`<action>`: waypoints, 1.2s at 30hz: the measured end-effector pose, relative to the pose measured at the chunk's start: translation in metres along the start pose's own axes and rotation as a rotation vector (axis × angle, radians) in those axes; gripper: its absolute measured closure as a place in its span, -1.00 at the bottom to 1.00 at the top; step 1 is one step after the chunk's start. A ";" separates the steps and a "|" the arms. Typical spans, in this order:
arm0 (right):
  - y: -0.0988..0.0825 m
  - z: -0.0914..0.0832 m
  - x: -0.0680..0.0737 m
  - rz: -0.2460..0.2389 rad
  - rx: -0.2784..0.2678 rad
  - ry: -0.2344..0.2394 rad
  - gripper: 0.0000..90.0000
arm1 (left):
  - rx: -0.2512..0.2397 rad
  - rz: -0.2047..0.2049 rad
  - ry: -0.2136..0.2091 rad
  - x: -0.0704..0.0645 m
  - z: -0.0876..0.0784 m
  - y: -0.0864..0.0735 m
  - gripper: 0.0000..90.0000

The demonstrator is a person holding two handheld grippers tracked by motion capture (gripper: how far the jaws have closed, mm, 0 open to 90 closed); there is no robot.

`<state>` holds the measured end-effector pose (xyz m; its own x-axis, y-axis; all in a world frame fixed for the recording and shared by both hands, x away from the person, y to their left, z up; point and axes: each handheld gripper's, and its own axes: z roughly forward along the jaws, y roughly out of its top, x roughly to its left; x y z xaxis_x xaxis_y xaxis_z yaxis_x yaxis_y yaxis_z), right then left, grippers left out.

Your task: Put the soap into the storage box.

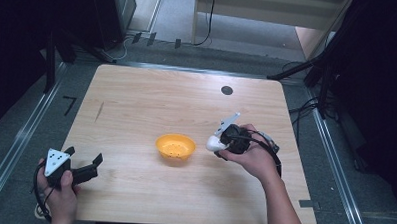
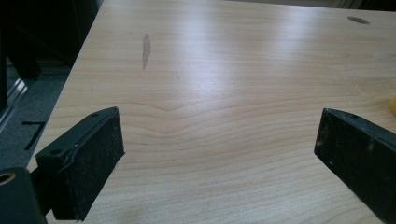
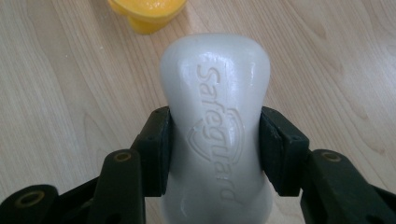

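Observation:
A white bar of soap (image 3: 217, 116) with raised lettering sits between the black pads of my right gripper (image 3: 215, 154), which is shut on its waist. In the high view that right gripper (image 1: 220, 143) holds the white soap (image 1: 214, 144) just above the table, a short way right of a small yellow bowl (image 1: 175, 147). The yellow bowl (image 3: 147, 11) also shows at the top of the right gripper view. My left gripper (image 1: 84, 160) rests at the table's near left corner, and its jaws (image 2: 219, 163) stand wide open over bare wood.
The light wooden table (image 1: 152, 100) has a dark round hole (image 1: 227, 90) near its far right edge and a dark streak (image 1: 99, 111) at the left. Black stands and cables ring the table on the grey floor.

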<state>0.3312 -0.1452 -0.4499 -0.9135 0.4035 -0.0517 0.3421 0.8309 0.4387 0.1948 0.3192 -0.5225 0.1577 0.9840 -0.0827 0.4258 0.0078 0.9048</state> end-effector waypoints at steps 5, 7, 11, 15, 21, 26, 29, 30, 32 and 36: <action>0.008 0.004 0.003 -0.016 0.004 0.002 0.12 | -0.003 -0.007 -0.001 0.001 0.000 0.000 -0.96; 0.011 0.006 0.003 -0.026 0.002 0.004 0.12 | -0.002 -0.009 -0.001 0.000 0.000 0.000 -0.96; 0.014 0.007 0.005 -0.027 -0.003 0.007 0.12 | -0.002 -0.011 0.000 0.000 0.000 0.000 -0.96; 0.019 0.008 0.006 -0.027 -0.003 0.008 0.12 | -0.002 -0.013 -0.001 0.001 0.001 0.000 -0.96; 0.027 0.007 0.008 -0.043 -0.008 0.011 0.12 | -0.004 -0.015 -0.003 0.001 0.001 0.000 -0.96; 0.034 0.008 0.009 -0.053 -0.010 0.016 0.12 | -0.003 -0.015 -0.002 0.001 0.001 0.000 -0.96; 0.037 0.007 0.009 -0.054 -0.013 0.022 0.12 | 0.000 -0.013 0.001 0.000 0.001 0.000 -0.96; 0.038 0.007 0.009 -0.062 -0.016 0.017 0.12 | 0.001 -0.013 0.001 0.000 0.001 0.000 -0.96; 0.041 0.007 0.008 -0.074 -0.021 0.017 0.12 | 0.001 -0.011 -0.001 0.001 0.001 0.000 -0.96; 0.044 0.006 0.009 -0.076 -0.020 0.017 0.12 | 0.003 -0.009 -0.001 0.000 0.001 0.000 -0.96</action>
<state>0.3398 -0.1030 -0.4365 -0.9404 0.3328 -0.0706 0.2672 0.8510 0.4521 0.1962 0.3194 -0.5227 0.1552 0.9837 -0.0910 0.4300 0.0156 0.9027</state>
